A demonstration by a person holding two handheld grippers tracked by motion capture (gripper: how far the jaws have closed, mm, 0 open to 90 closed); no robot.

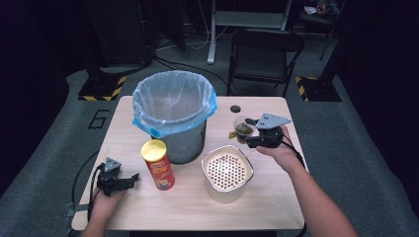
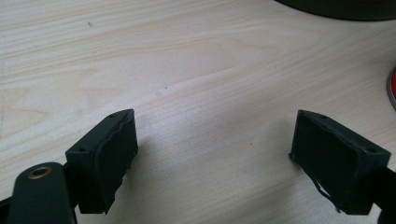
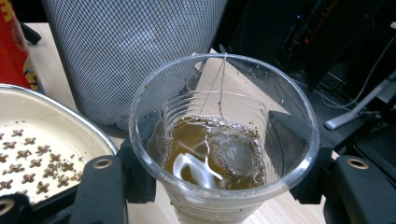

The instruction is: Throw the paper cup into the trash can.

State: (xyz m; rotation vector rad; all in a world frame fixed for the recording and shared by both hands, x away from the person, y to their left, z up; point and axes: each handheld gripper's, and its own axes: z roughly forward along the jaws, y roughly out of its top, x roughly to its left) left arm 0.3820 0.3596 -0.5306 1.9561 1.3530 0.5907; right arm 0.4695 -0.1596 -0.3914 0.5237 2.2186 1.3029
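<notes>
Holding a clear plastic cup of brown tea (image 1: 243, 129) in the high view, the right gripper (image 1: 257, 134) sits between the mesh bin with its blue-edged liner (image 1: 174, 101) and the cream strainer bowl (image 1: 227, 170); the left gripper (image 1: 129, 178) rests on the pale wooden worktop (image 1: 276, 197) beside the red crisp tube (image 1: 157, 164).

Left gripper view: jaws wide apart, nothing between.

Right gripper view: jaws clamp the cup (image 3: 224, 140), tea bag (image 3: 231, 151) and string inside — likely pour over the strainer (image 3: 42, 135). Tilt slowly, rim low over the holes.

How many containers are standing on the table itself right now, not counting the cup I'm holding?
3: the lined mesh bin at the back, the red chip can front left of it, and the perforated strainer pot front right.
</notes>
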